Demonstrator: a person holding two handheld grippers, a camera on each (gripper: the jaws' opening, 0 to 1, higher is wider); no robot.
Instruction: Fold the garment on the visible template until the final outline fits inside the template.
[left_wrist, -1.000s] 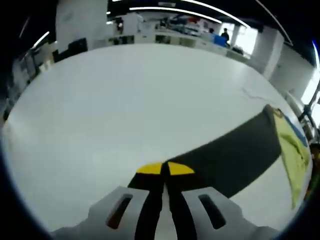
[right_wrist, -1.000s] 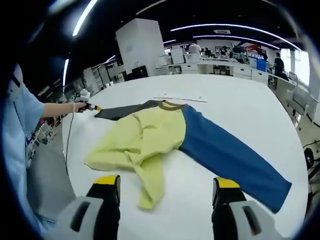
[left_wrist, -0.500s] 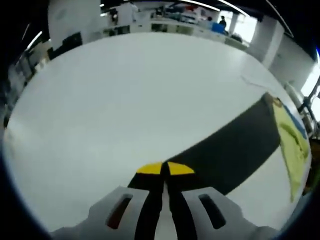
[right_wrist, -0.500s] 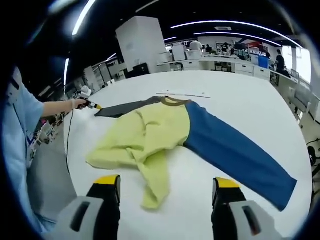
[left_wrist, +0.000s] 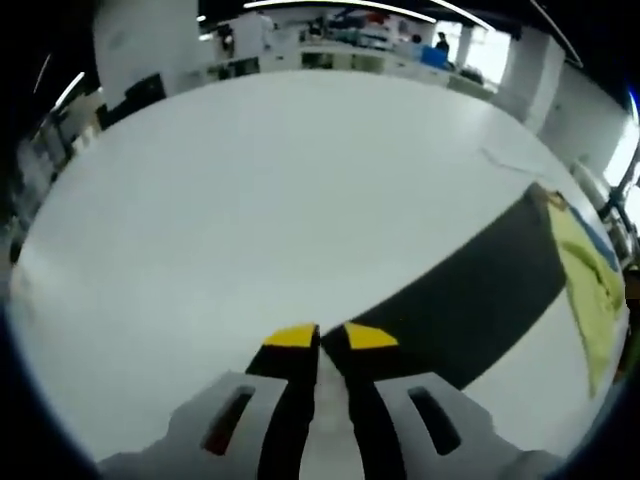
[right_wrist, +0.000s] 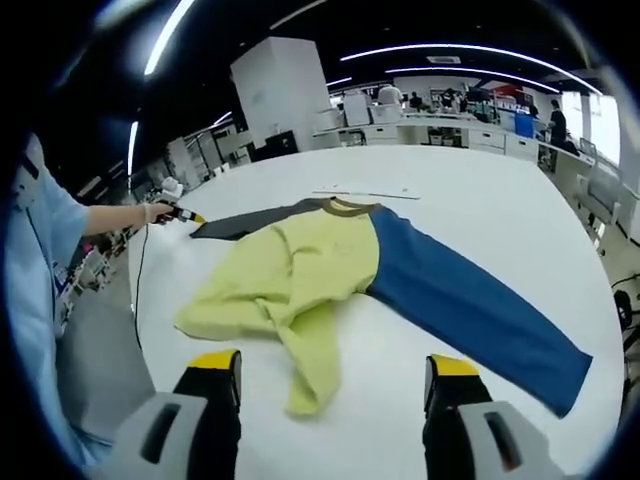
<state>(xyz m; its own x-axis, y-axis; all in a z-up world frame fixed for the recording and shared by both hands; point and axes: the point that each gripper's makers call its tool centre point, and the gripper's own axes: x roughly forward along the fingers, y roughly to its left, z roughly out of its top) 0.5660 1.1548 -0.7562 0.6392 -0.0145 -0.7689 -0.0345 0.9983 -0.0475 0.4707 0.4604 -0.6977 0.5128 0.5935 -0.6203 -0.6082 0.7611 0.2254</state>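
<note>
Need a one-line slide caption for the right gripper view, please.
Open right claw above a rumpled yellow garment with blue sleeve spread on the white table.

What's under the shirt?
The shirt lies on the white table, bare around it. Whatever sits beneath the cloth, like a template, is covered.

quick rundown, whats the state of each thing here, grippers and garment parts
left gripper: jaws slightly parted at the dark grey sleeve's cuff
right gripper: open, holding nothing, above the table
dark grey sleeve: stretched out flat
blue sleeve: spread flat, extended
yellow-green garment body: rumpled, partly folded over
white table: bare beside the garment
</note>
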